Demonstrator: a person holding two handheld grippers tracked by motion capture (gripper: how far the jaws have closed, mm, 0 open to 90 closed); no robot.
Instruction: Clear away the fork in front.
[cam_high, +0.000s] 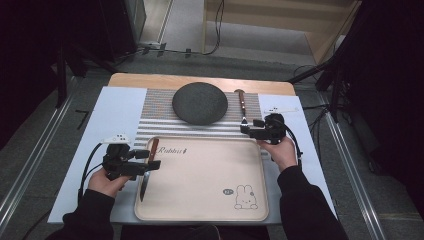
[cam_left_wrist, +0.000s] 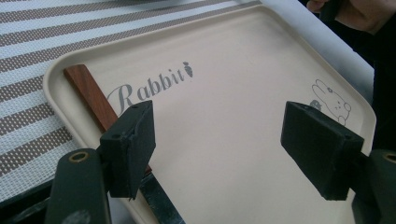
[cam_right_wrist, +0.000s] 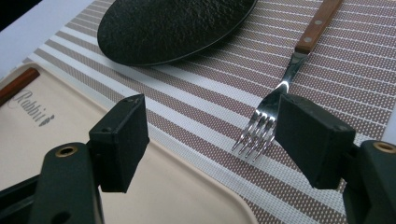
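We look down on a wooden counter (cam_high: 200, 79) in a dim room with dark stands at both sides, its top covered by a white sheet (cam_high: 112, 112) and a brown-and-white striped mat (cam_high: 160, 125). On the near half of the mat lies a beige tray (cam_high: 205, 200) printed with the word "Rabbit" and a small rabbit drawing. A knife (cam_high: 148, 167) with a reddish wooden handle lies along the tray's left edge, handle toward the far side and dark blade toward us. Our left gripper (cam_high: 150, 159) hangs over that left edge, its jaws spread wide apart; in the left gripper view (cam_left_wrist: 217, 140) the knife handle (cam_left_wrist: 91, 95) runs under the left jaw, and we cannot tell whether the jaw touches it. Beyond the tray, a round dark plate (cam_high: 200, 102) sits at the middle of the mat's far half. To its right a fork (cam_high: 242, 107) with a wooden handle lies on the mat, tines pointing toward us. Our right gripper (cam_high: 248, 127) hovers just past the tray's far right corner, jaws spread and holding nothing; in the right gripper view (cam_right_wrist: 212, 137) the fork's tines (cam_right_wrist: 257, 133) lie between the jaws, close beside the right one.
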